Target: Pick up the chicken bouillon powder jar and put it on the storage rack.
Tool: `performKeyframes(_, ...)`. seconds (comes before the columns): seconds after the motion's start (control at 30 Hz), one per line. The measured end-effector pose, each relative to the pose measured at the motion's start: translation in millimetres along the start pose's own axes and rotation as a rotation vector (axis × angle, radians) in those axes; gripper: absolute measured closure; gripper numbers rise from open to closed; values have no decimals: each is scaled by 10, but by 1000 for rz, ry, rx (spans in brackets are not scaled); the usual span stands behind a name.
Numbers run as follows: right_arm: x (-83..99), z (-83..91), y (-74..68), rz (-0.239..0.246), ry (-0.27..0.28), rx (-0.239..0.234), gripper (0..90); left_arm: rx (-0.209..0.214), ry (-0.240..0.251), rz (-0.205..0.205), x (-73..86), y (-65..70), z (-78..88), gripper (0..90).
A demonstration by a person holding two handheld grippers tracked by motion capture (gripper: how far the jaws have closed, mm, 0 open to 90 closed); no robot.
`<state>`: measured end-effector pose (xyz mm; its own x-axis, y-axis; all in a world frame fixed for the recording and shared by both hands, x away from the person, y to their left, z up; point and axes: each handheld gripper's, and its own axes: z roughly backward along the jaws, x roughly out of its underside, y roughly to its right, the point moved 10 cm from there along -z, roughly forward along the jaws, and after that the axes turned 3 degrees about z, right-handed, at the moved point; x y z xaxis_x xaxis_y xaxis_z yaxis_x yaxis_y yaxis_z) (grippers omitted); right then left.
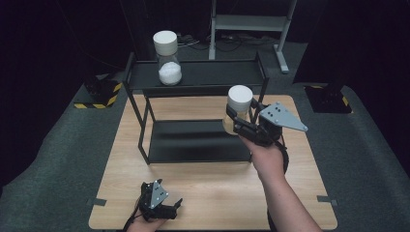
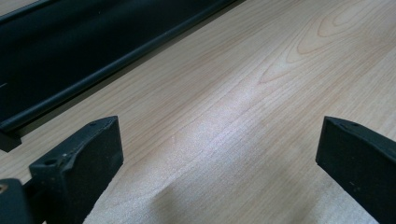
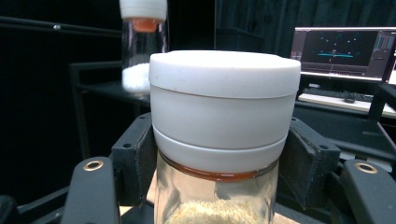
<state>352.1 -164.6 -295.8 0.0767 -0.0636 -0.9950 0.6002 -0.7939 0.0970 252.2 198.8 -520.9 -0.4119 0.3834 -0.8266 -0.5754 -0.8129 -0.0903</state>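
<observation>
The left gripper (image 1: 167,205) rests spread and empty on the wooden table (image 1: 208,193) – farther off, the right gripper (image 1: 241,118) clamps an unlabelled white-lidded jar (image 1: 239,104) aloft beside the black shelf rack (image 1: 193,77).

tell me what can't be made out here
- Held jar: base cut off by the bottom edge in the right gripper view; in the high view the right gripper covers its lower part.
- Rack jar: white filling too small to identify.
- Left gripper: body out of frame.
</observation>
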Motion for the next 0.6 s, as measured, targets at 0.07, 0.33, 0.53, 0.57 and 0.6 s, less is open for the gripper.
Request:
performKeyframes(0.07,-38,-37,25,-11,5,2,344,1,1,1,1,-3,0,11)
performKeyframes(0.33,-218,-175,109,-10,31,21,344,5,5,3,3,-9,3,11)
performKeyframes(0.53,-349,-238,131,4,43,35,344,8,7,11,5,-18,4,11)
performKeyframes(0.57,-372,-250,134,7,45,37,344,9,8,13,6,-17,5,11)
performKeyframes(0.6,-394,-260,137,9,46,40,344,9,8,13,7,-18,5,11)
